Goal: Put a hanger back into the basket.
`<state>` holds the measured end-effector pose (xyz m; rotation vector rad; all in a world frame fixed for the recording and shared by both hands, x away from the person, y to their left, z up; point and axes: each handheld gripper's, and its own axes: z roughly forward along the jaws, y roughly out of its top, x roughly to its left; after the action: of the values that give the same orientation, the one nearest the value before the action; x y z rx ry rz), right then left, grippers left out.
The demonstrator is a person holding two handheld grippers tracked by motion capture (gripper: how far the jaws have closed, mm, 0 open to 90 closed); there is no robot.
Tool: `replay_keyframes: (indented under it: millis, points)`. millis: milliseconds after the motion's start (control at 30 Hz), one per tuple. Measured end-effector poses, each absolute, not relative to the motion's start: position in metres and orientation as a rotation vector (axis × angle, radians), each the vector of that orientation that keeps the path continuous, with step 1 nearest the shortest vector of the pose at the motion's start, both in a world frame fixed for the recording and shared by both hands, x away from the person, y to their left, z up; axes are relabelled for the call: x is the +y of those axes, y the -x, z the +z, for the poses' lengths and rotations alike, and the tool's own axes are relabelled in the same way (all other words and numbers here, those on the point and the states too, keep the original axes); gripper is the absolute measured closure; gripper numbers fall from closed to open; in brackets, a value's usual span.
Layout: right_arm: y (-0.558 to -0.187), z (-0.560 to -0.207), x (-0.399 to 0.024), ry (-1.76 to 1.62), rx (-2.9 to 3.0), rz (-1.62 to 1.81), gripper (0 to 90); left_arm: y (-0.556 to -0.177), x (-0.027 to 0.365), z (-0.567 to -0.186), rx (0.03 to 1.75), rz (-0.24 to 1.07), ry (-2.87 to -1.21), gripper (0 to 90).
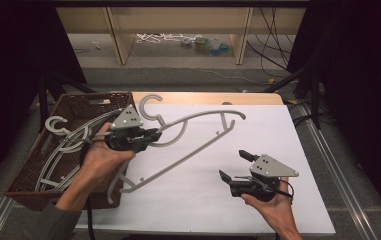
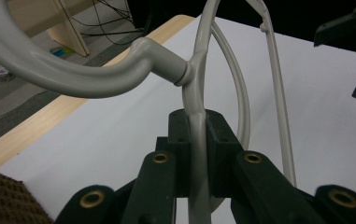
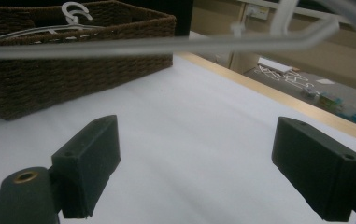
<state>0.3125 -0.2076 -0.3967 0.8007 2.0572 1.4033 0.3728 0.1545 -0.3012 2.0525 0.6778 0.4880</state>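
The left gripper (image 1: 153, 135) is clamping the grey hanger (image 1: 198, 142) near its hook, holding it above the white table (image 1: 258, 210) beside the basket (image 1: 23, 175). The right gripper (image 1: 233, 165) is waiting with jaws apart, ready to assist.

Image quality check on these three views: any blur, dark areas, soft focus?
High view: surroundings fall to black, white table sheet evenly lit, slightly grainy. Left gripper view: hanger hook close and soft, fingers sharper. Right gripper view: near fingers blurred, basket weave crisper, hanger bar soft.
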Motion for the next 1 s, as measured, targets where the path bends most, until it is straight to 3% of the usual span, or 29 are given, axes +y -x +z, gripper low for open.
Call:
replay_keyframes:
  millis: [433, 1000]
  points:
    - [-0.312, -0.401, -0.211, -0.814, 2.075, 1.394, 16.3, -0.385, 0.223, -0.269, 0.806, 0.567, -1.996, 82.0]
    - [-0.313, -0.406, -0.212, -0.826, 2.083, 1.39, 16.3, -0.401, 0.29, -0.289, 1.037, 0.654, -1.916, 82.0]
